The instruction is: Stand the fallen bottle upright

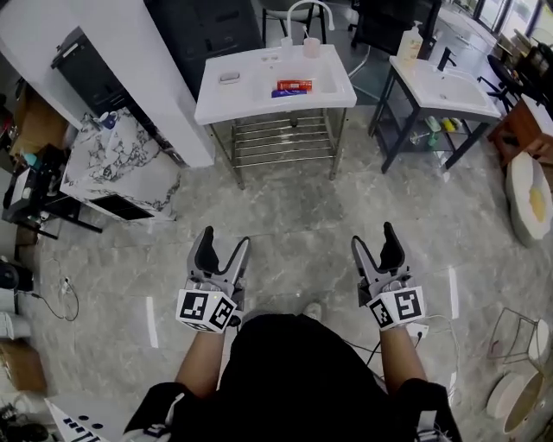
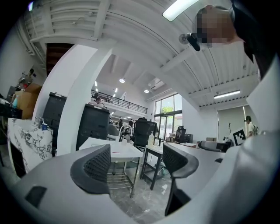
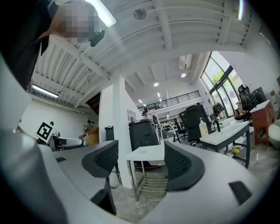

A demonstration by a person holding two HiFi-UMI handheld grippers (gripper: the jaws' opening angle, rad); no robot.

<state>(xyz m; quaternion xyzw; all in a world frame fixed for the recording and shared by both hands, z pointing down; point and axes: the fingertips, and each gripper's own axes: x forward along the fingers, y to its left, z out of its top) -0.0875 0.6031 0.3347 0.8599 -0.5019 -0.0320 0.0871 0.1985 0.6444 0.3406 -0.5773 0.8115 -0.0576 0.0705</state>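
While the black-jawed left gripper (image 1: 223, 243) and right gripper (image 1: 374, 240) hang open and empty over the grey marble floor (image 1: 285, 207), what looks like the fallen red-orange bottle (image 1: 295, 85) lies flat, well ahead, on the white washbasin stand (image 1: 251, 102) — step close first, then grip across its body and tip it up gently

Two grippers are counted, the left gripper (image 1: 224, 239) and the right gripper (image 1: 374, 236), each bearing one marker cube (image 1: 207, 311). Two white washstands are seen, one in the middle (image 1: 212, 108) and one to the right (image 1: 406, 71). Two taps are counted, one white (image 1: 289, 24) and one black (image 1: 446, 59). One pink cup (image 1: 311, 47), one pump bottle (image 1: 412, 41), one red pack (image 1: 295, 85) and one marbled cabinet (image 1: 121, 160) are seen.
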